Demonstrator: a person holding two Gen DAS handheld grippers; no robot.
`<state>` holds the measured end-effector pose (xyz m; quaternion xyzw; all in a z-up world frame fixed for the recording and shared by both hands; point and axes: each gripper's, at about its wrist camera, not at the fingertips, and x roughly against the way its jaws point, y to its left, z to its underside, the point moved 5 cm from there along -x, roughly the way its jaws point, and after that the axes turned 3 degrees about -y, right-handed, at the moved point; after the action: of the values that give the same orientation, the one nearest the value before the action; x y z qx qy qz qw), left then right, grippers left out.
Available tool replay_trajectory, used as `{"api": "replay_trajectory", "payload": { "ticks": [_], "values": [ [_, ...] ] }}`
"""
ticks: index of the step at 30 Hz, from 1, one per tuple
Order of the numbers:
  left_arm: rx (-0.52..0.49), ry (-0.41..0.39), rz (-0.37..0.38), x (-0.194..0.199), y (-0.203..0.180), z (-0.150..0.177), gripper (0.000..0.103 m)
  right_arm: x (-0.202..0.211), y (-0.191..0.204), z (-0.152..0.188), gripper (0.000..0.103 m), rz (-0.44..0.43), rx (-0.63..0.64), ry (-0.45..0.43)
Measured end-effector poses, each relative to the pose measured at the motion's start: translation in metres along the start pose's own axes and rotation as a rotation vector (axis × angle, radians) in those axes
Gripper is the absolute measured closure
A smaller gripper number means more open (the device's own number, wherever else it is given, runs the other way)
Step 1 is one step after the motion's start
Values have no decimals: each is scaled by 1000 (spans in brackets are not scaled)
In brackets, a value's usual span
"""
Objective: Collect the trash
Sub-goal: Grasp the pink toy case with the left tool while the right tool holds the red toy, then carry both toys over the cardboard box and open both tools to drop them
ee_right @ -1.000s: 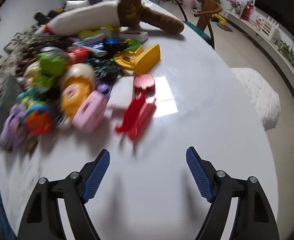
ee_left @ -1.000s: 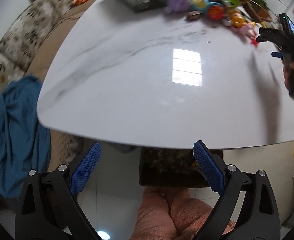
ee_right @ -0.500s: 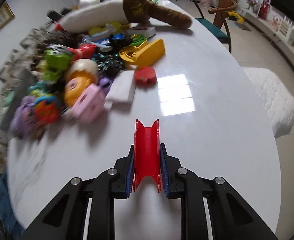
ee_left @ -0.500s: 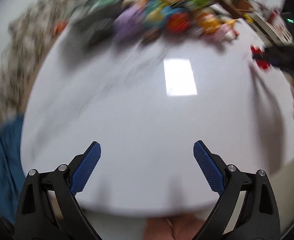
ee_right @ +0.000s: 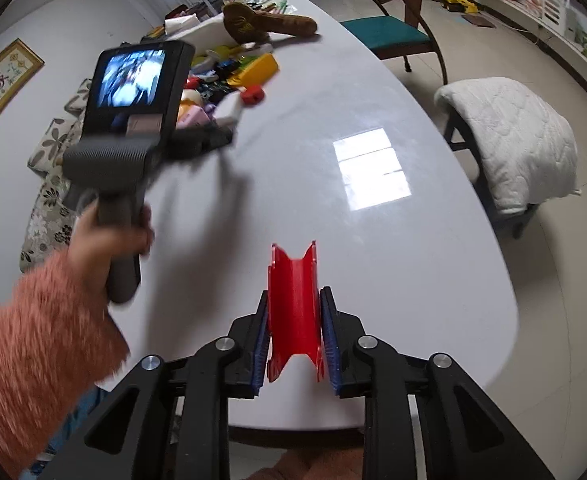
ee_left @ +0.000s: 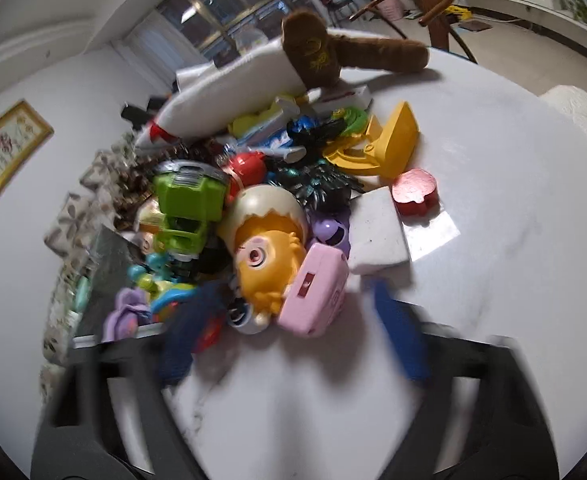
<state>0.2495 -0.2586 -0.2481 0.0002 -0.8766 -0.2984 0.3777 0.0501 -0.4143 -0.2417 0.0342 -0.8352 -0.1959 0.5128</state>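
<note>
Two grippers, one red piece lifted, the pile waiting

The right gripper (ee_right: pixel 295 340) was clamped on one red plastic channel (ee_right: pixel 293 304), held above the near end of the table (ee_right: pixel 433 240), presumably for carrying off. The left gripper (ee_left: pixel 293 336) (badly blurred) seemed spread wide before the toy pile (ee_left: pixel 261 216), nearest one pink case (ee_left: pixel 313 292) and one egg-shaped toy (ee_left: pixel 267 236).

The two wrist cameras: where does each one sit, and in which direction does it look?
Left wrist: sits on the left gripper, low over the table, facing the toy pile; its own blurred blue fingers show.
Right wrist: sits on the right gripper, looking along the table; its fingers clamp a red plastic piece, and the left hand shows.
Shared: table, toy pile, brown plush, wooden chair.
</note>
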Motion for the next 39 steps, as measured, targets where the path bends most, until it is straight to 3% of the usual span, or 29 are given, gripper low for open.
{"api": "replay_trajectory", "payload": {
  "ticks": [4, 5, 9, 12, 18, 23, 29, 32, 36, 39],
  "values": [
    [18, 7, 7, -1, 0, 6, 58, 1, -8, 1, 77, -12, -22, 5],
    [10, 9, 31, 2, 0, 9, 67, 2, -5, -1, 77, -17, -14, 1],
    [-20, 4, 92, 9, -5, 17, 73, 5, 10, -9, 77, -34, 26, -9],
    [32, 8, 147, 22, 8, 27, 78, 12, 24, -13, 77, -42, 56, -30],
    [46, -47, 234, 80, 38, 88, 80, 14, 51, -10, 79, -49, 106, -40],
    [159, -4, 326, 118, 88, 156, 81, 14, 80, 2, 79, -65, 143, -35],
    [192, 20, 411, 166, 134, 236, 81, 26, 134, 43, 79, -122, 266, 29],
    [177, 82, 472, 187, 144, 288, 81, 27, 152, 84, 79, -117, 317, 88],
    [156, 162, 510, 191, 136, 348, 81, 14, 162, 145, 79, -79, 340, 159],
    [132, 256, 525, 163, 108, 397, 81, -26, 157, 187, 79, -57, 334, 245]
  ]
}}
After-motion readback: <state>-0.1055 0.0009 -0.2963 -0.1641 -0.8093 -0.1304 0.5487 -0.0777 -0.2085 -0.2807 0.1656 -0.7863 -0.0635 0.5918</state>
